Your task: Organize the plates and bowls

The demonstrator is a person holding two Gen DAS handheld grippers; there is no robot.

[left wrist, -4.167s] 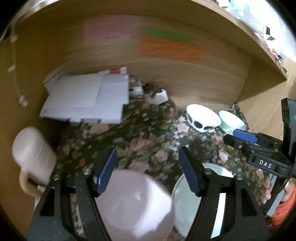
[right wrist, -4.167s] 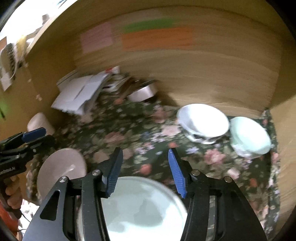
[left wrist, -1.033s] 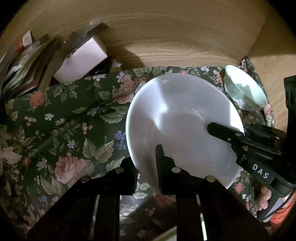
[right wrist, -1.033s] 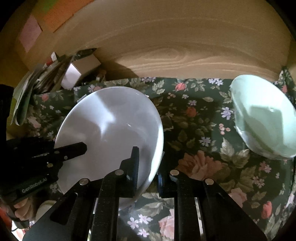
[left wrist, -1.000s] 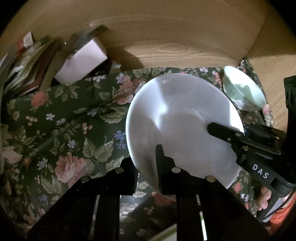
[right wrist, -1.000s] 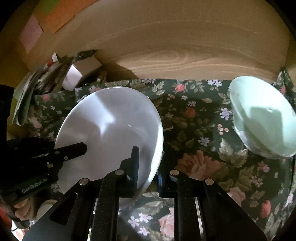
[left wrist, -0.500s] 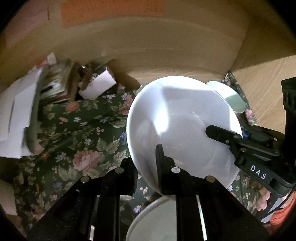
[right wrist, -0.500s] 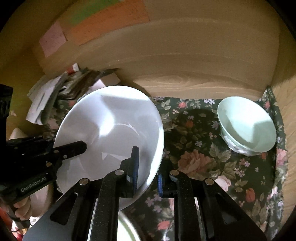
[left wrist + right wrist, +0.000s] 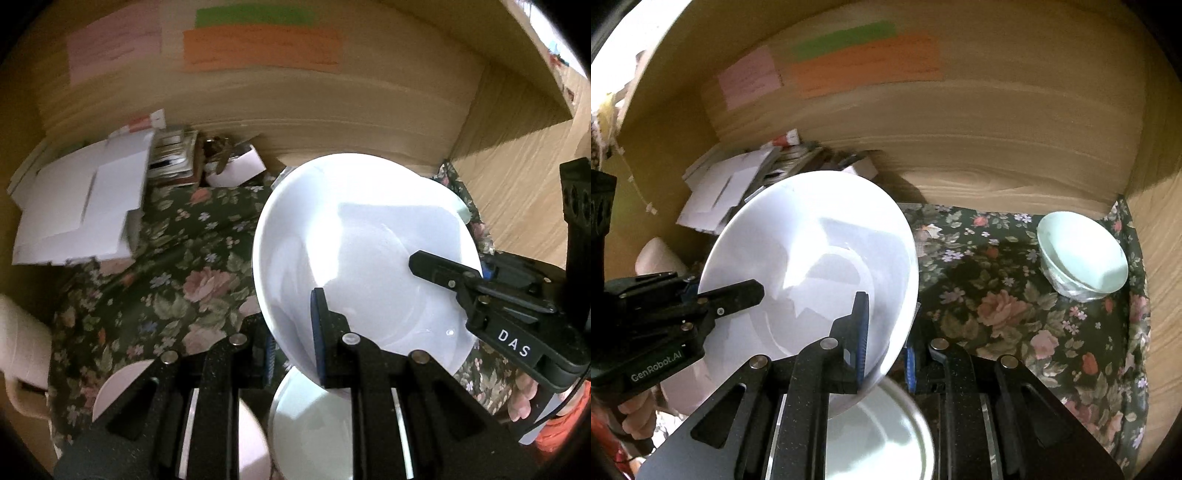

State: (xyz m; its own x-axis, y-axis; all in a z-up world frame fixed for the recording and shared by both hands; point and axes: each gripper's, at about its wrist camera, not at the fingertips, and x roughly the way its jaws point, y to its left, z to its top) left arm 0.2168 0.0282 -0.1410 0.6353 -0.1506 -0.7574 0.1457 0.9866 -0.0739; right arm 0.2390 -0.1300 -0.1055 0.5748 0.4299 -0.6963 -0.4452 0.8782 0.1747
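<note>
A large white bowl (image 9: pixel 354 254) is held up in the air between both grippers. My left gripper (image 9: pixel 293 343) is shut on its left rim; it also shows in the right wrist view (image 9: pixel 701 291). My right gripper (image 9: pixel 884 339) is shut on the right rim of the white bowl (image 9: pixel 812 266) and shows in the left wrist view (image 9: pixel 461 273). A pale green plate (image 9: pixel 882 439) lies below the bowl, also seen from the left wrist (image 9: pixel 310 432). A pink plate (image 9: pixel 122 380) lies at the lower left. A pale green bowl (image 9: pixel 1082 254) stands at the back right.
A floral cloth (image 9: pixel 1015 306) covers the shelf floor. White boxes and papers (image 9: pixel 81 203) are stacked at the back left. A pink mug (image 9: pixel 22 354) stands at the left edge. Wooden walls (image 9: pixel 997 129) close in the back and both sides.
Both grippers have lifted the white bowl and drawn it back from the rear wall. The green plate and pink plate have come into view below.
</note>
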